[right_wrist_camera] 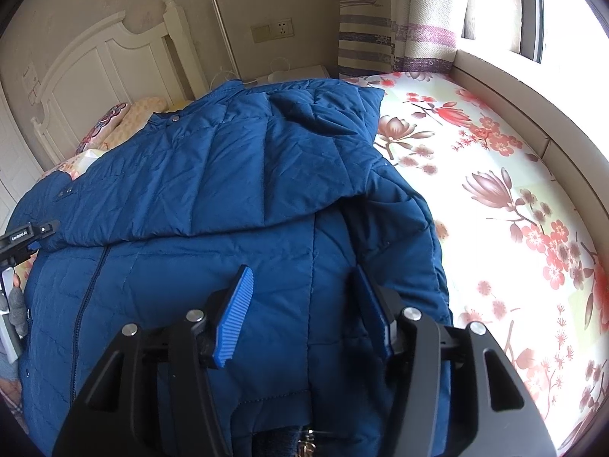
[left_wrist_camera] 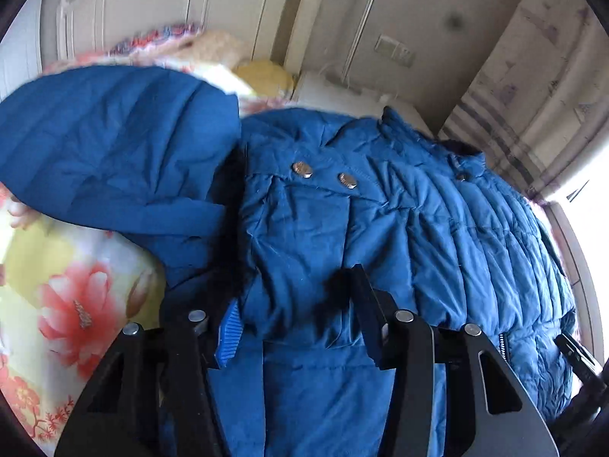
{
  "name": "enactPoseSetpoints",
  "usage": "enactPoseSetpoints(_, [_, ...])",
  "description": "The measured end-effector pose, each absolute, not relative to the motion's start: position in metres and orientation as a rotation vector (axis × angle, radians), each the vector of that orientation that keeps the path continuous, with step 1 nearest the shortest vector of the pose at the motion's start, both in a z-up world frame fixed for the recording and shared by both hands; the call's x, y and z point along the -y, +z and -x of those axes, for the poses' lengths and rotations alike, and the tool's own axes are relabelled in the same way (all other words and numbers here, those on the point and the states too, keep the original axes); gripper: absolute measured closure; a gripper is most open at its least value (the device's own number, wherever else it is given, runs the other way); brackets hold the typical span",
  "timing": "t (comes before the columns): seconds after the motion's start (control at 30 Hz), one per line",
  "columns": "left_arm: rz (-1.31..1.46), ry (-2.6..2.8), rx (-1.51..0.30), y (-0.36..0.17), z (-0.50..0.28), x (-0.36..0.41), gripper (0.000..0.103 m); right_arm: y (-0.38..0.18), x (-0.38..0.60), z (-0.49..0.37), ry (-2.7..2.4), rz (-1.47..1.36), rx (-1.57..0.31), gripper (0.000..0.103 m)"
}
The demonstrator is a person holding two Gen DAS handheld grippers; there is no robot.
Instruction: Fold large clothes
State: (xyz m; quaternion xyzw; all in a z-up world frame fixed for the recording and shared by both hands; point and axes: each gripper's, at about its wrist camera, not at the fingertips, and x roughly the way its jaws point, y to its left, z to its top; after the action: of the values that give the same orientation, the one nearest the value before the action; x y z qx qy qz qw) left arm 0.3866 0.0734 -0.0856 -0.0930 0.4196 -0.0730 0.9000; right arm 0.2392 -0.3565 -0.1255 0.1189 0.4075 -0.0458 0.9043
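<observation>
A big blue quilted jacket (left_wrist_camera: 418, 209) lies spread on the bed, with two metal snaps (left_wrist_camera: 302, 169) near its middle. One blue part (left_wrist_camera: 114, 141) lies doubled over at the upper left. My left gripper (left_wrist_camera: 295, 289) rests low on the jacket, jaws apart, a puffy fold between them; the left pad (left_wrist_camera: 228, 335) shows bare. In the right wrist view the jacket (right_wrist_camera: 228, 175) has its upper part folded down over the zipped front (right_wrist_camera: 91, 285). My right gripper (right_wrist_camera: 300, 270) hovers over the jacket's lower right, open, with nothing pinched.
The floral bedsheet (right_wrist_camera: 495, 190) stretches bare to the right, up to a window ledge (right_wrist_camera: 514, 87). A white headboard (right_wrist_camera: 95, 68), pillows (left_wrist_camera: 262, 76) and a curtain (right_wrist_camera: 365, 38) are at the far end. The other gripper and a hand (right_wrist_camera: 17, 304) sit at the left edge.
</observation>
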Motion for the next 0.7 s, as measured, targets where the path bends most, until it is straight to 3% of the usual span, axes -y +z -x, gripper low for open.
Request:
enactPoseSetpoints(0.1, [0.155, -0.087, -0.708, -0.059, -0.359, -0.075, 0.054, -0.120, 0.354, -0.237, -0.119, -0.230, -0.848, 0.045])
enactPoseSetpoints(0.13, [0.129, -0.077, -0.668, -0.051, -0.352, -0.072, 0.048, -0.114, 0.350, -0.236, -0.149, -0.206, -0.833, 0.045])
enactPoseSetpoints(0.17, [0.088, -0.079, -0.616, -0.039, -0.343, -0.065, 0.033, -0.107, 0.345, -0.236, -0.150, -0.186, -0.808, 0.045])
enactPoseSetpoints(0.23, [-0.013, -0.109, -0.579, -0.028, -0.339, -0.047, 0.029, -0.088, 0.332, -0.242, -0.128, -0.142, -0.752, 0.045])
enactPoseSetpoints(0.27, [-0.082, -0.131, -0.593, -0.028, -0.342, -0.034, 0.017, -0.081, 0.326, -0.250, -0.116, -0.122, -0.742, 0.045])
enactPoseSetpoints(0.4, [-0.196, -0.186, -0.695, -0.054, -0.368, 0.006, 0.015, -0.072, 0.304, -0.292, -0.083, -0.040, -0.767, 0.040])
enactPoseSetpoints(0.5, [-0.207, -0.208, -0.797, -0.081, -0.385, 0.015, 0.015, -0.096, 0.296, -0.328, -0.079, 0.021, -0.877, 0.039])
enactPoseSetpoints(0.57, [-0.238, -0.201, -0.849, -0.103, -0.394, 0.021, 0.015, -0.121, 0.297, -0.342, -0.078, 0.058, -0.964, 0.034])
enactPoseSetpoints(0.7, [-0.251, -0.195, -0.852, -0.109, -0.394, 0.021, 0.015, -0.110, 0.303, -0.349, -0.083, 0.030, -1.024, 0.033])
